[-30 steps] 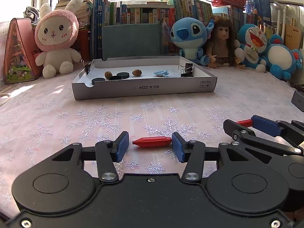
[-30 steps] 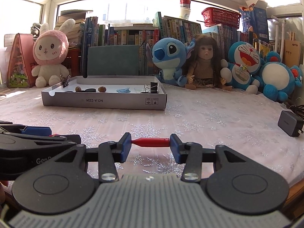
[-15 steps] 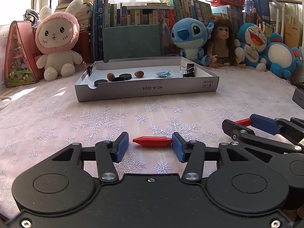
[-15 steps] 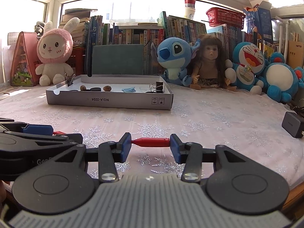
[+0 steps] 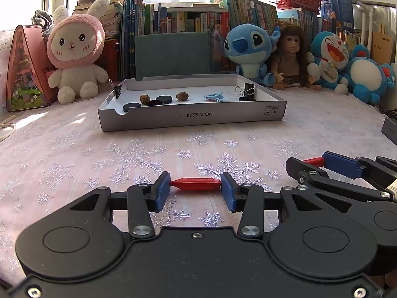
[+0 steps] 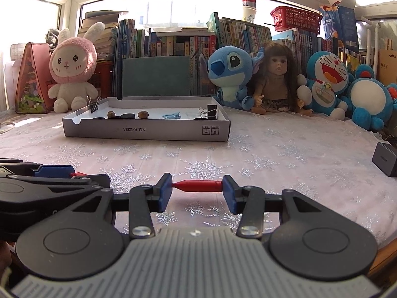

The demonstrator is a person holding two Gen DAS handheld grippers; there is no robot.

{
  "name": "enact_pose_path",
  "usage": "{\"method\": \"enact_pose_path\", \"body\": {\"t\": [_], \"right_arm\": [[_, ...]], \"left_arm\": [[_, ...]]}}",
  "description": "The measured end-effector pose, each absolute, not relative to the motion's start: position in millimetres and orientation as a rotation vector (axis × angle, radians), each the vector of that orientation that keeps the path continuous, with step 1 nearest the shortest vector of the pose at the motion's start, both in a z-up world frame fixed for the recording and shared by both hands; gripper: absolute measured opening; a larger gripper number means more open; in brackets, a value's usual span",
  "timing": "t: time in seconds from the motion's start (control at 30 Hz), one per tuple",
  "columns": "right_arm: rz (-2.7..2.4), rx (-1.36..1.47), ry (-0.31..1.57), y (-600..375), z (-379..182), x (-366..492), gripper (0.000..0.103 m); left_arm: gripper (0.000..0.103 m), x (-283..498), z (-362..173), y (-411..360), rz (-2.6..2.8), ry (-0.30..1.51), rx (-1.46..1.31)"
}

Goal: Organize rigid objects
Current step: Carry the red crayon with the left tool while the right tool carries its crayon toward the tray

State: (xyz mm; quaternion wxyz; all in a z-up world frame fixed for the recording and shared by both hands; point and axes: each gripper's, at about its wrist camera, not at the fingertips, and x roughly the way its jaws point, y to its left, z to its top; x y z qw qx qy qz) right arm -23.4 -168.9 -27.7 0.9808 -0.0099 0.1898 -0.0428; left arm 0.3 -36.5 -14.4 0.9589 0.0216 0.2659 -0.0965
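Left gripper [image 5: 196, 190]: your jaws are closing, and a red peg [image 5: 196, 184] lies crosswise between the blue pads [image 5: 162, 190], each end meeting a pad; you are grasping it just above the tablecloth.
Right gripper [image 6: 197, 192]: you have a second red piece [image 6: 197, 186] clamped end to end between the pads, low over the cloth near the table's near edge.
Side by side: in your left camera the right gripper sits at the right edge of view; in your right camera the left one lies at the left edge.
White box [image 5: 193, 118]: it sits toward the far side of the table [image 5: 74, 149], well apart from both grippers.
Box contents: three black discs [image 5: 163, 98], two brown nuts [image 5: 182, 96], a light blue clip [image 5: 214, 96], a black binder clip [image 5: 248, 90] near the right wall, another binder clip [image 5: 116, 90] on the left wall.
Far edge: a pink bunny plush [image 5: 75, 49], a blue plush [image 5: 248, 49], a doll [image 5: 291, 54] and books [image 5: 173, 19] line up behind the box.
Right edge: a dark adapter [image 6: 384, 158] rests on the cloth.
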Motion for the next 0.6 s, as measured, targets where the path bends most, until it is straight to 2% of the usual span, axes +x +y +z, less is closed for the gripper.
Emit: {"method": "enact_pose_path", "body": {"t": [0.6], "right_arm": [[-0.071,0.010,0.367,-165.6,-20.0,-17.1,0.052]], "left_arm": [[0.042,7.7,0.6,-32.3,-0.167,0.517,0.050]]}}
